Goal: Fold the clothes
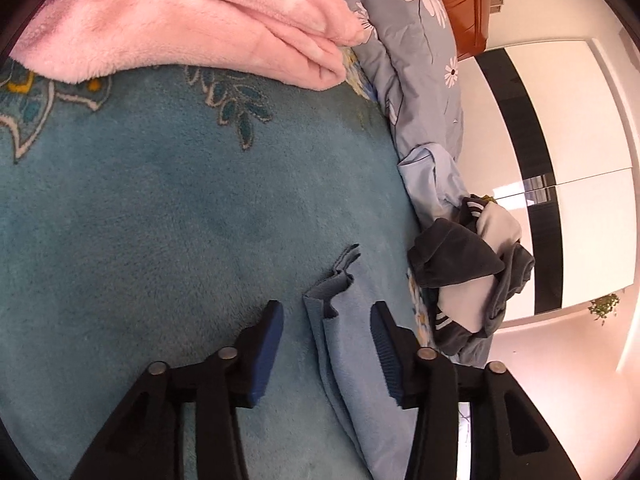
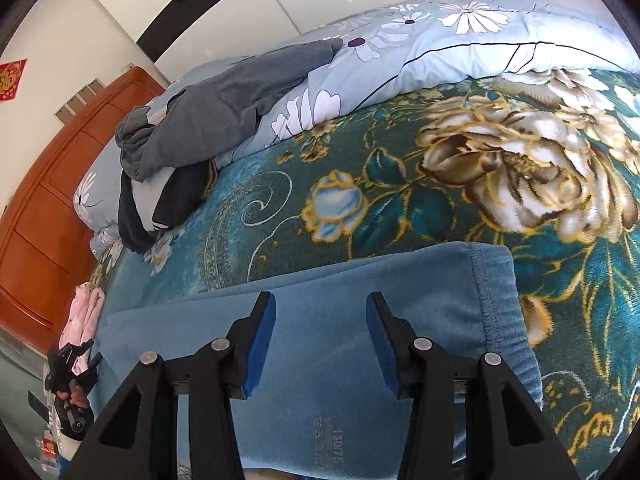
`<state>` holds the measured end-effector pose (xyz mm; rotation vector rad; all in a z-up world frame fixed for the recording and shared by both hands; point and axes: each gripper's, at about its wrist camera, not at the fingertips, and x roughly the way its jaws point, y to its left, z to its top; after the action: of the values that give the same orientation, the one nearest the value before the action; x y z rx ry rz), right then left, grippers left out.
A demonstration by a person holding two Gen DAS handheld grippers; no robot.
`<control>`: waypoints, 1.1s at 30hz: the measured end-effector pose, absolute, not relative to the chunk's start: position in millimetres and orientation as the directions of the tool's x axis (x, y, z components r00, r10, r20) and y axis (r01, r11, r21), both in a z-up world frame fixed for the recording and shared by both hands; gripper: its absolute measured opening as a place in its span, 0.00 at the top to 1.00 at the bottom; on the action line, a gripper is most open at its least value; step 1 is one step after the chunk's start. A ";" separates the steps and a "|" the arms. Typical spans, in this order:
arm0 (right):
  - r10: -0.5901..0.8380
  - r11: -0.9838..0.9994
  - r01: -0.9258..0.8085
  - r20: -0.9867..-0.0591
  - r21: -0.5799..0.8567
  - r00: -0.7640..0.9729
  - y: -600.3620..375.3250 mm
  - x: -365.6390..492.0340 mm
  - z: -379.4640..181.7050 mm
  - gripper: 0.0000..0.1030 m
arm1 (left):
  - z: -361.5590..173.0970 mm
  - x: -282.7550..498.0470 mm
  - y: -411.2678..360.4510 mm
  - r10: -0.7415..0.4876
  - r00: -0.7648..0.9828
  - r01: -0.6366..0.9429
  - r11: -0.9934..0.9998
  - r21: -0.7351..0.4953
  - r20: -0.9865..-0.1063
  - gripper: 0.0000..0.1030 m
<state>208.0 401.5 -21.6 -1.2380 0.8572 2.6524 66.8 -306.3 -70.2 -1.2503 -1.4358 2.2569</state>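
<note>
While both claws stand apart and grip nothing, the soft light-blue fleece trousers (image 2: pixel 360 320) lie across the lower middle of the frame on the teal floral blanket (image 2: pixel 440 168). A shallow bite by the left gripper (image 1: pixel 328 344) on the bunched cuff, or by the right gripper (image 2: pixel 322 340) on the waistband, might catch one layer and skew the fold.

Both pictures are brightly and evenly lit, with soft, faint shadows. Glare is seen on the shiny white wardrobe (image 1: pixel 592 120). Lines are bent by the fisheye, and the corners are cut off in black. Little blur is seen.
</note>
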 end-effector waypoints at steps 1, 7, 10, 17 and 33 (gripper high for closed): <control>-0.150 -0.838 -0.306 -0.730 0.451 -0.666 400.7 207.5 -22.4 0.53 | -68.6 67.0 -303.3 0.554 -0.633 0.255 -0.510 -0.822 -0.541 0.41; -0.174 -0.841 -0.285 -0.730 0.459 -0.661 393.1 201.9 -27.0 0.53 | -63.0 55.1 -279.5 0.524 -0.612 0.227 -0.601 -0.767 -0.592 0.42; -0.180 -0.842 -0.280 -0.729 0.461 -0.661 391.2 201.4 -27.7 0.53 | -61.4 52.5 -273.6 0.521 -0.604 0.220 -0.618 -0.755 -0.603 0.71; -0.184 -0.833 -0.281 -0.718 0.476 -0.672 396.8 206.7 -27.2 0.53 | -22.2 54.2 -251.8 0.456 -0.644 0.165 -0.701 -0.693 -0.614 0.94; -0.209 -0.809 -0.274 -0.690 0.520 -0.693 399.0 217.4 -30.8 0.53 | 59.9 118.4 8.1 0.851 -0.314 -0.438 -0.524 -0.730 -0.422 0.94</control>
<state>217.4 399.0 -30.8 -1.2154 0.9569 2.6907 118.4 8.1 59.9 -1.0293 -0.6308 1.9330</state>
